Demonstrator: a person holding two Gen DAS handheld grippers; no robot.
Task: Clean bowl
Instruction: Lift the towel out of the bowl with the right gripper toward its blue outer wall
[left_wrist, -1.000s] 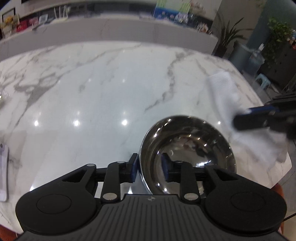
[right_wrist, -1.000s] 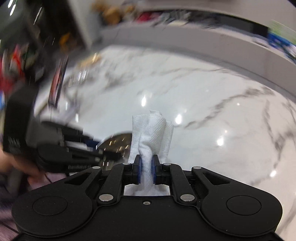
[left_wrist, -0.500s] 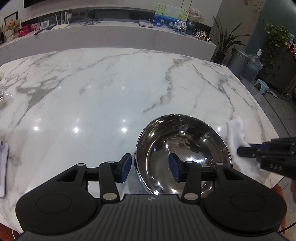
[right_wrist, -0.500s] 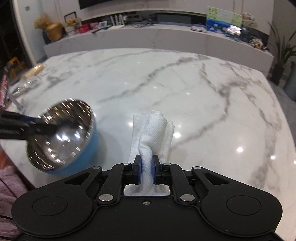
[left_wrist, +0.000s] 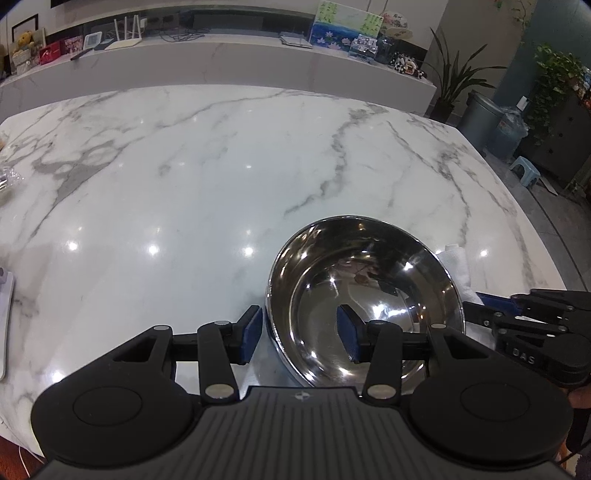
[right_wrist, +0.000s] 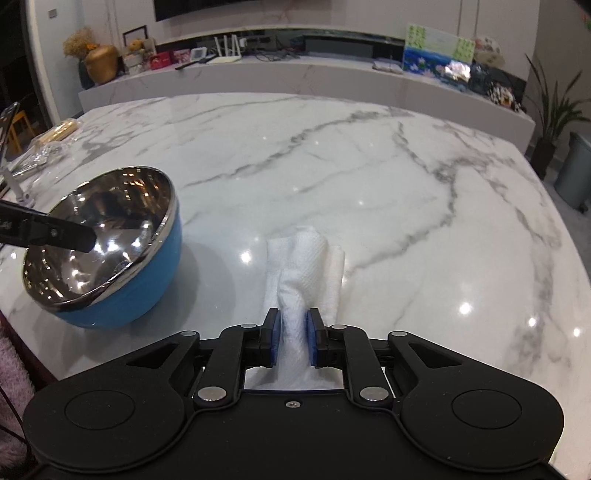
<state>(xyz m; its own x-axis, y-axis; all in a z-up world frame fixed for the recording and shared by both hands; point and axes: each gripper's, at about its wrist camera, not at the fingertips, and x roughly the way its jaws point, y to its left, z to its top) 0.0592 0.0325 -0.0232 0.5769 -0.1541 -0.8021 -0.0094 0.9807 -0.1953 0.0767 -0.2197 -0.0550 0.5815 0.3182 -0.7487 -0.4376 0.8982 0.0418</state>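
Observation:
A steel bowl (left_wrist: 369, 288) with a blue outside (right_wrist: 140, 288) sits near the front edge of the marble table (left_wrist: 184, 184), tipped toward my left gripper. My left gripper (left_wrist: 301, 334) is open and straddles the near rim, one pad outside and one inside, neither touching. One of its fingers (right_wrist: 55, 232) shows over the bowl in the right wrist view. A crumpled white paper towel (right_wrist: 306, 258) lies on the table just right of the bowl (left_wrist: 458, 266). My right gripper (right_wrist: 293, 338) is low over it with its jaws opening, the towel loose between the pads. Its tips (left_wrist: 476, 301) show beside the bowl.
The table's front and right edges run close to the bowl and towel. A clear plastic wrapper (right_wrist: 48, 151) lies at the far left, and a flat white object (left_wrist: 3, 325) at the left edge. A long counter (left_wrist: 221, 62) stands behind the table.
My left jaws let go of the bowl rim and spread. My right gripper came down with the towel onto the table beside the bowl, and its jaws have widened around it.

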